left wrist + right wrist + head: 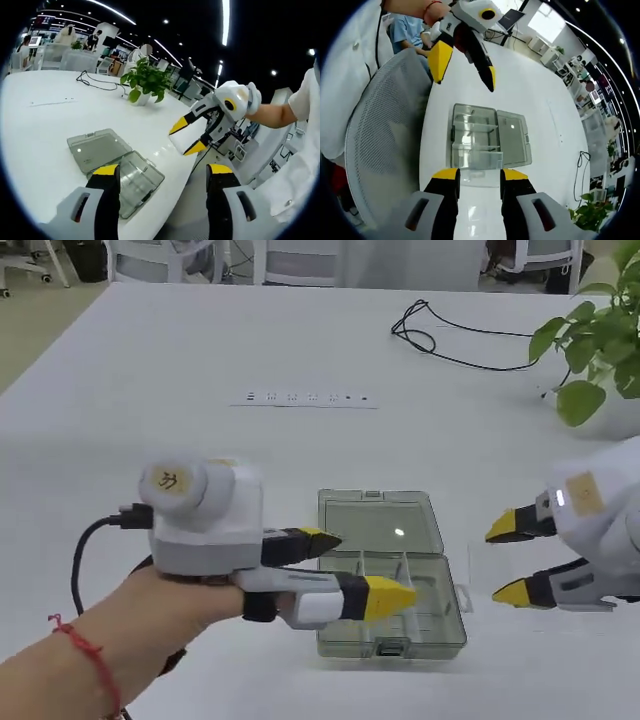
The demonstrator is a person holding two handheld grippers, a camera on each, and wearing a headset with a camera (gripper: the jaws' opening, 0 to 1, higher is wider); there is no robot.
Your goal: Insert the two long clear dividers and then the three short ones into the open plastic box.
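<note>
1. The left gripper [352,568], held in a hand nearest the camera, hovers over the near-left side of the open plastic box [430,638], its fingers spread wide and empty.
2. The box sits on the white worktop [200,370] with its lid [380,520] laid flat behind. Clear partitions already stand in the tray, though their number is hard to tell.
3. A loose clear divider [481,175] lies flat on the worktop just beside the box's right wall.
4. The right gripper [505,561] faces the box, fingers apart and holding nothing, tips on either side of that divider's end.
5. The likely step is lifting this piece. The right fingers should close on one long edge and tip it upright. The ends should line up with the wall slots before any downward press, while the left fingers steady the box against sliding.
6. Beyond lie a power strip [305,398], a black cable [440,340] and a potted plant [590,340].
</note>
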